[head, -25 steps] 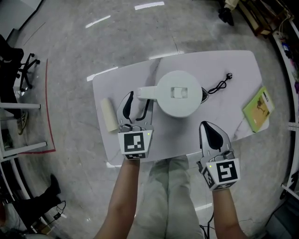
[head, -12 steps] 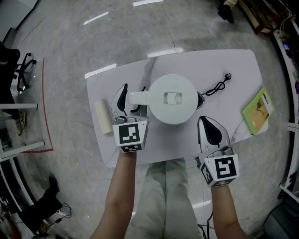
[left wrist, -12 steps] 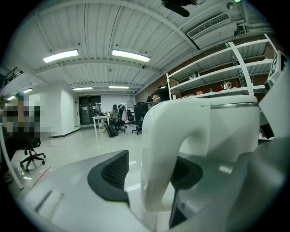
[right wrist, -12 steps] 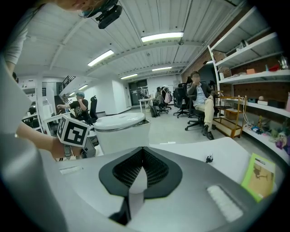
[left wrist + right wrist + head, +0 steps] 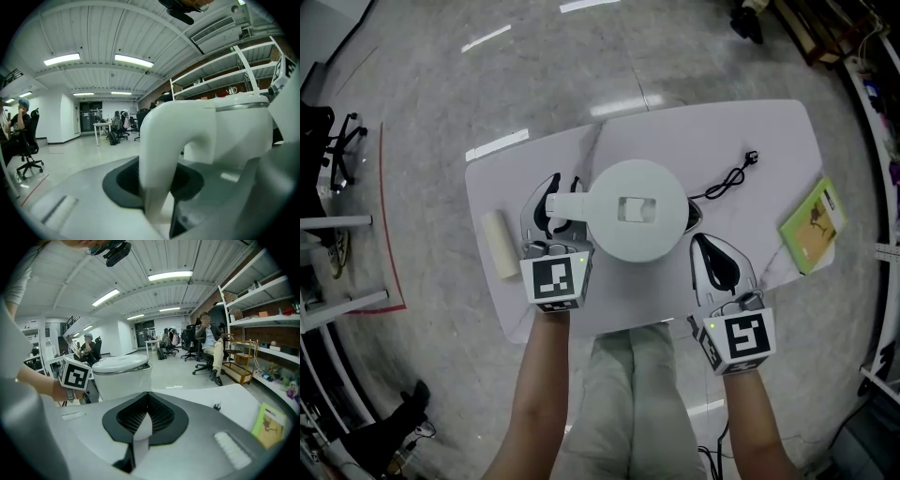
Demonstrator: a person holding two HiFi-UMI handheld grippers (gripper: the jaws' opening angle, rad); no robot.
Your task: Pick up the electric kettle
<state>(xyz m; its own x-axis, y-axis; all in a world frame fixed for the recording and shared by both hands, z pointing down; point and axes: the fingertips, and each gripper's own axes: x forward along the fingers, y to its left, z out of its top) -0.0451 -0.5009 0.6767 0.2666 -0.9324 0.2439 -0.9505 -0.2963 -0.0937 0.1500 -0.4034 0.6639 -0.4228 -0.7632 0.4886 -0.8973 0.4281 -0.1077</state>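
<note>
Since a second ago your left gripper (image 5: pixel 561 192) and the electric kettle (image 5: pixel 637 211) have shifted together, leftward and toward you, and the kettle's round top now looks a little larger from the head view. I read that as the lift already begun.

Nearest you, the right gripper (image 5: pixel 712 246) is closed on nothing. It sits over the table's (image 5: pixel 750 131) near edge, just beside the kettle's right flank, and its own view shows the pads pressed together.

The left gripper is clamped on the kettle handle (image 5: pixel 161 140), which runs up between its jaws in the left gripper view. The kettle body hangs off to the right of that grip, over the middle of the table.

That offset is your main risk. All the weight sits to one side of the pads, so the smooth handle may twist or slide in them and the kettle may tip. A quick swing would make this worse, and could bump the idle right gripper.

Just left of your gripper lies a cream roll (image 5: pixel 499 244), which a sideways drift could knock.

A dark base (image 5: pixel 695 214) peeks out at the kettle's right edge, with its power cord (image 5: pixel 727 178) trailing beyond. I cannot tell whether the kettle has cleared it, and if the base clings, it and the cord will drag.

Well off to the right, the green book (image 5: pixel 813 225) is out of harm's way.
</note>
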